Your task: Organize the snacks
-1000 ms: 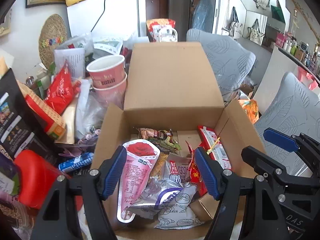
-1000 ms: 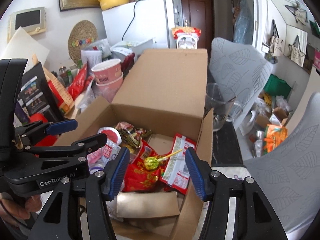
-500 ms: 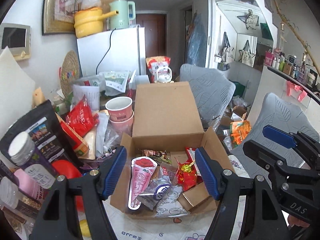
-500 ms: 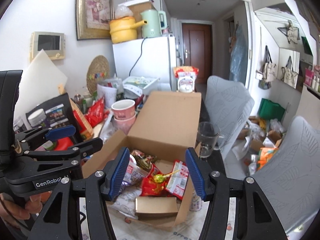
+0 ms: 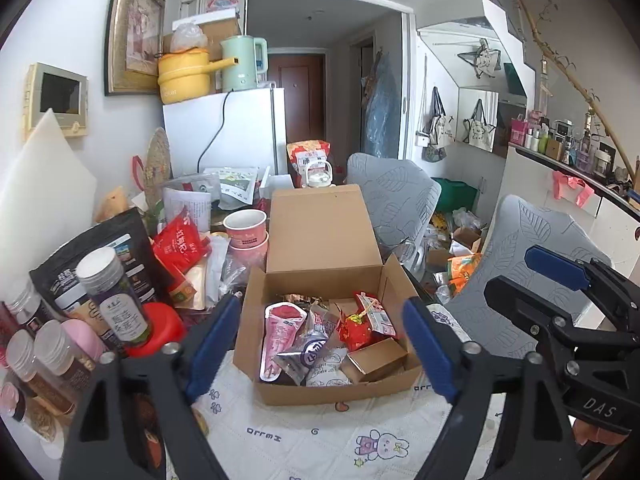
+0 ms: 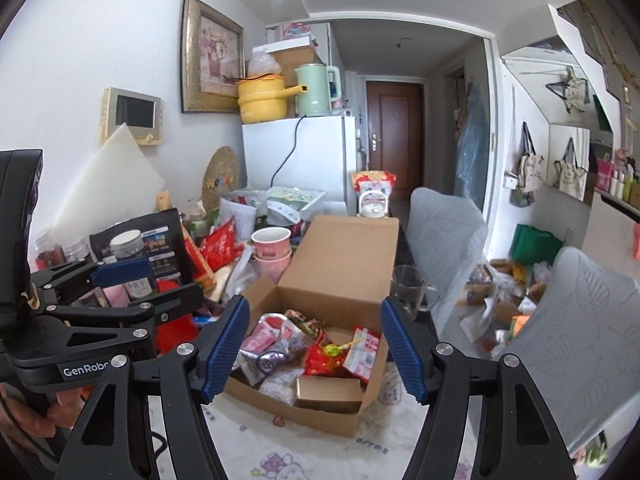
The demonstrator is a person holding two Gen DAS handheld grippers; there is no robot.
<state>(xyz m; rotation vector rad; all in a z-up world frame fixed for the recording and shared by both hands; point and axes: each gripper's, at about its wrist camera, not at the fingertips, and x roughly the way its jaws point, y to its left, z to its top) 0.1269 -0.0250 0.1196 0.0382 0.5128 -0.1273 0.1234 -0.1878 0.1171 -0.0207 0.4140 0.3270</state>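
The cardboard box (image 5: 324, 390) sits open on the worktop (image 5: 320, 440), lid flap upright at the far side, snack packets piled inside — a pink pouch (image 5: 278, 338) at the left, a small brown carton (image 5: 376, 358) at the near right. Both grippers hang above the near edge, fingers spread wide and empty: left gripper (image 5: 320, 356), right gripper (image 6: 312, 350). Two stacked pink cups (image 5: 245, 232) stand far left of the box.

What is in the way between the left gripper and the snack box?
Nothing visible: the left gripper hangs open before the open cardboard box of snacks, with only bare patterned tablecloth in between.
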